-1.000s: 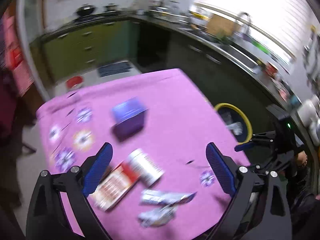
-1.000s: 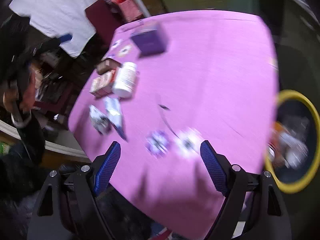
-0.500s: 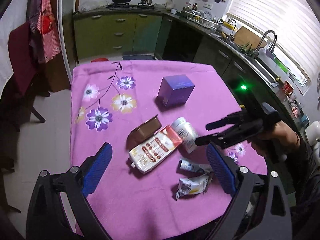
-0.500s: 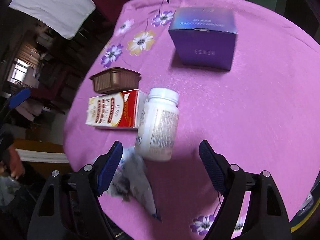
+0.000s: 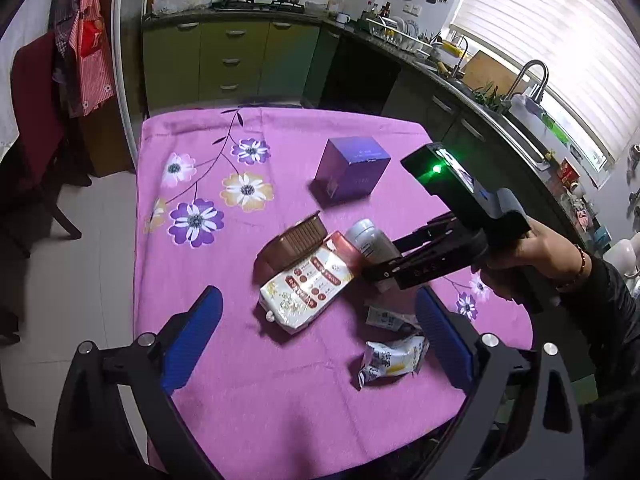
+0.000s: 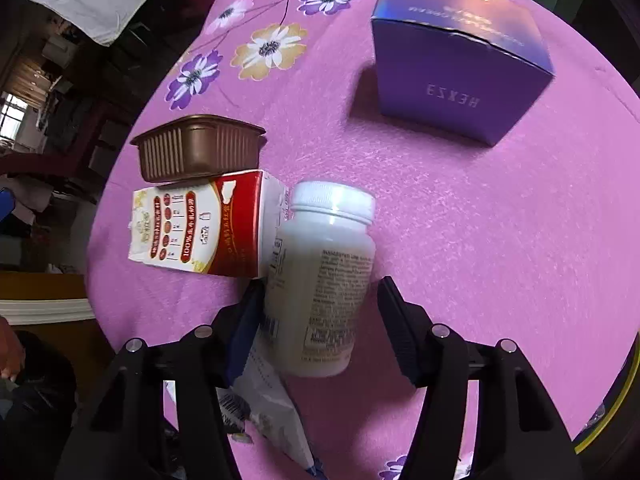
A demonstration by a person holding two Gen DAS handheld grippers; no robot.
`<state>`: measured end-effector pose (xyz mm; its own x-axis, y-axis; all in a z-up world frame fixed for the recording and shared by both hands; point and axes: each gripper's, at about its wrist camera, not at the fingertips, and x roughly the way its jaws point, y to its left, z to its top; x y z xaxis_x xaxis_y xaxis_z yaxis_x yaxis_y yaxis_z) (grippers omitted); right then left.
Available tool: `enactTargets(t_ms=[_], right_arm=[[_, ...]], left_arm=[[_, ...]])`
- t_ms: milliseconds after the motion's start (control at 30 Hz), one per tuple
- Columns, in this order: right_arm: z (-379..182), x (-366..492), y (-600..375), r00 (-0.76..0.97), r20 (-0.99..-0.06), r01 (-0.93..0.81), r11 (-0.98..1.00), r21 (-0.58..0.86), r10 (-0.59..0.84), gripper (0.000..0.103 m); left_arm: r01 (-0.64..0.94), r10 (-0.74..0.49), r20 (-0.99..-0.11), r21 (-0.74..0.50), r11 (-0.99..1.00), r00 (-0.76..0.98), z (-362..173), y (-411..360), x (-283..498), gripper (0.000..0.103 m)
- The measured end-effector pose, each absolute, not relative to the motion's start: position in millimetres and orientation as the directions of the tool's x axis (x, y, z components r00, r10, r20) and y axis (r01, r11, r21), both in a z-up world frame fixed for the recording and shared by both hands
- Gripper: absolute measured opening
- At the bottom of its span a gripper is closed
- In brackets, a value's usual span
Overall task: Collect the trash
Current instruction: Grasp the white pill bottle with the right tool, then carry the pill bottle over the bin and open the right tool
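Note:
A white pill bottle (image 6: 320, 272) lies on the pink floral tablecloth (image 6: 460, 220) against a red-and-white carton (image 6: 200, 232). My right gripper (image 6: 320, 288) straddles the bottle from above and its jaws are closing. The left finger (image 6: 248, 320) touches the bottle and the right finger (image 6: 394, 320) stands a little off it. In the left wrist view the same bottle (image 5: 370, 240) shows under that gripper. My left gripper (image 5: 318, 296) hangs open over the table's near side with nothing in it. Two crumpled wrappers (image 5: 392, 360) lie near its right finger.
A brown ribbed tray (image 6: 200, 152) leans behind the carton. A purple box (image 6: 460, 72) stands farther back. A yellow-rimmed bin (image 6: 616, 412) sits beyond the table's right edge. Kitchen counters (image 5: 460, 80) and a red chair (image 5: 36, 120) surround the table.
My right gripper swept from the table's edge to over the bottle, sank, and its jaws narrowed around it. The left gripper swung over the table, then held still.

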<state>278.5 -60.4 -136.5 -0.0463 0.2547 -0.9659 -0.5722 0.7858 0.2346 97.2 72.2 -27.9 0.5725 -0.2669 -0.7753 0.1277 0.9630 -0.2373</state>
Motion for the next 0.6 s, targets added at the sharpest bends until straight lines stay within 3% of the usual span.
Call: enactTargets(t_ms=[100, 133, 300, 600], right_arm=[[-141, 279, -52, -0.031, -0.972, -0.589, 0.781, 0.207, 0.234, 0.055], [-141, 278, -52, -0.023, -0.973, -0.594, 0.78, 0.197, 0.228, 0.048], [-139, 269, -58, 0.013, -0.977, -0.619, 0.769, 0.161, 0.215, 0.048], [-113, 260, -129, 0.07, -0.942, -0.539, 0.807, 0.242, 0.328, 0.047]], left_arm=[[0.131, -0.268, -0.781, -0.237, 0.963, 0.564, -31, 72, 97, 0.092], [0.132, -0.268, -0.782, -0.235, 0.963, 0.563, -32, 71, 96, 0.092], [0.147, -0.269, -0.783, -0.225, 0.963, 0.561, -32, 65, 95, 0.092], [0.182, -0.223, -0.792, -0.143, 0.973, 0.568, -38, 38, 98, 0.093]])
